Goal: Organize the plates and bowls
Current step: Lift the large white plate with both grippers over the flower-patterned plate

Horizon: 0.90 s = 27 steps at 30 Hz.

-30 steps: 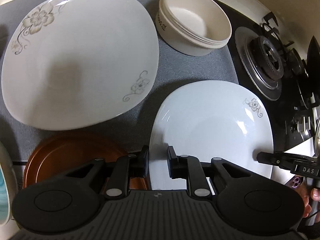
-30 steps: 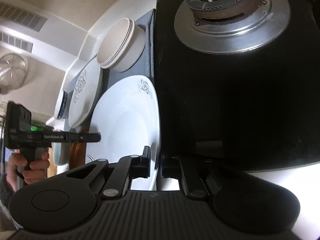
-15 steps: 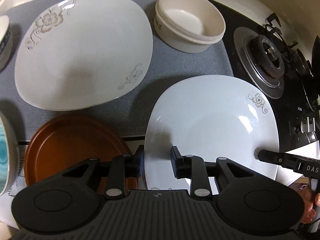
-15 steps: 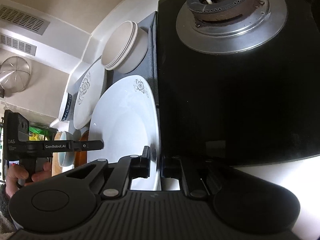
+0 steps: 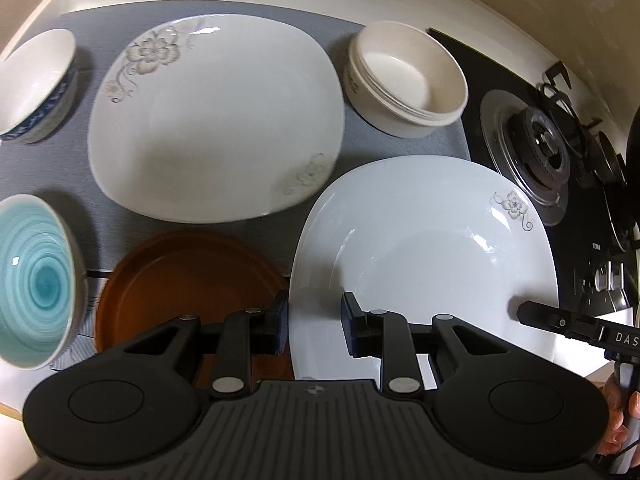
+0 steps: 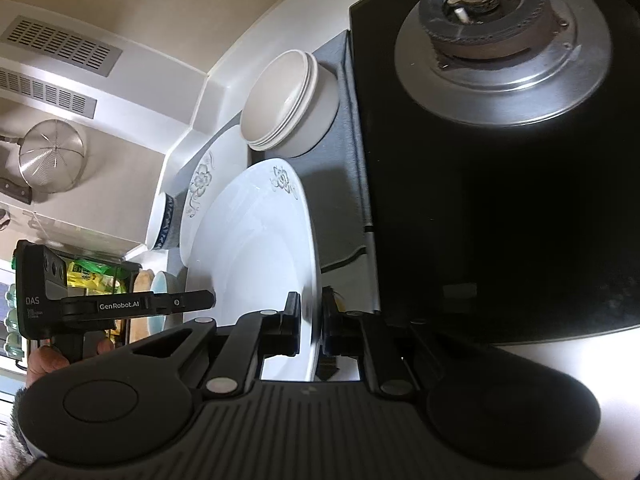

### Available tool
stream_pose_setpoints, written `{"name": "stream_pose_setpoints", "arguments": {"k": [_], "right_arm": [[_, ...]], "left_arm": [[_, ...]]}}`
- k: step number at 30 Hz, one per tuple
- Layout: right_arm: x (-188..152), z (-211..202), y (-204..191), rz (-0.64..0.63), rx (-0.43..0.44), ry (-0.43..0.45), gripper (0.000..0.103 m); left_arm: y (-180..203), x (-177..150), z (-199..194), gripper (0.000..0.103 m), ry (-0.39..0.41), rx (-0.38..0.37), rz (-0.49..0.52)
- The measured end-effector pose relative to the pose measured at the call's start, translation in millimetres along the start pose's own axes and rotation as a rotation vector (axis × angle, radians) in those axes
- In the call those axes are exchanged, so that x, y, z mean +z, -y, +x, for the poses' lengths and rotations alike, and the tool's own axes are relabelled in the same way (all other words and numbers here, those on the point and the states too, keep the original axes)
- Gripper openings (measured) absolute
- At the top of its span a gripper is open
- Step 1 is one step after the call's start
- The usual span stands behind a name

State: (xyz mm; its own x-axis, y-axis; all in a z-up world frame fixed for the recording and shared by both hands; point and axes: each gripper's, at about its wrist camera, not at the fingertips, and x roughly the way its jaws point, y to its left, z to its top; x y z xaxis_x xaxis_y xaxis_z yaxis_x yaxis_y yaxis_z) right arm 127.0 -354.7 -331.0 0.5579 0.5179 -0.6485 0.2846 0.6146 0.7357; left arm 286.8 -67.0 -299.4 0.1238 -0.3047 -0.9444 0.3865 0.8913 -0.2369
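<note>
Rising away from the counter over the past second, the left gripper (image 5: pixel 313 322) now takes in more of the spread: a blue-patterned bowl (image 5: pixel 34 84) at the upper left of its frame and a teal-glazed bowl (image 5: pixel 34 282) at the lower left have come into sight. Its jaws stand open, wider than before, with nothing between them. The right gripper (image 6: pixel 311 322) is clamped on the near rim of the pale blue-white plate (image 6: pixel 260 264), which has tipped up off the mat, its lifted edge casting a shadow on the grey below.

In the left view that plate (image 5: pixel 424 256) fills the lower right, overlapping a brown round plate (image 5: pixel 188 276). Above sit a large white floral plate (image 5: pixel 216 116) and a cream bowl (image 5: pixel 404 80) with a ribbed rim, all on a grey textured mat (image 5: pixel 96 240) laid over a white counter. A black glass hob (image 6: pixel 500 200) with a steel-ringed gas burner (image 6: pixel 500 36) adjoins the mat on the right. At the left of the right view, a wire strainer (image 6: pixel 52 156) hangs on the wall beneath slotted vents.

The plates are glossy, squarish with rounded corners, printed with grey flowers.
</note>
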Motion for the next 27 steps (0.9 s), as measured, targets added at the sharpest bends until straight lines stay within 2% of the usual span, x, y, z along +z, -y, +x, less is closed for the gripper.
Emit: {"name": "stream_pose_setpoints", "arguments": {"k": [7,13,20,27], "right_arm": [[4.2,19.6,-0.3,0.047,0.027,-0.028,0.008],[-1.7,29.3,3.2,0.091,0.035,-0.031,0.007],[3.5,26.8,-18.4,0.081,0.020,0.001,0.007],[19.0,52.5,-51.7,0.059,0.016,0.005,0.007]], "left_arm": [[-26.9,3.1,-3.5,0.022,0.003,-0.025,-0.034],[-44.6,5.0,5.7,0.020,-0.033,-0.070,-0.078],[-55.8,15.9,-11.3,0.019,-0.011,-0.100,-0.065],[-87.2,37.5,-26.7,0.019,0.006,-0.087,-0.094]]}}
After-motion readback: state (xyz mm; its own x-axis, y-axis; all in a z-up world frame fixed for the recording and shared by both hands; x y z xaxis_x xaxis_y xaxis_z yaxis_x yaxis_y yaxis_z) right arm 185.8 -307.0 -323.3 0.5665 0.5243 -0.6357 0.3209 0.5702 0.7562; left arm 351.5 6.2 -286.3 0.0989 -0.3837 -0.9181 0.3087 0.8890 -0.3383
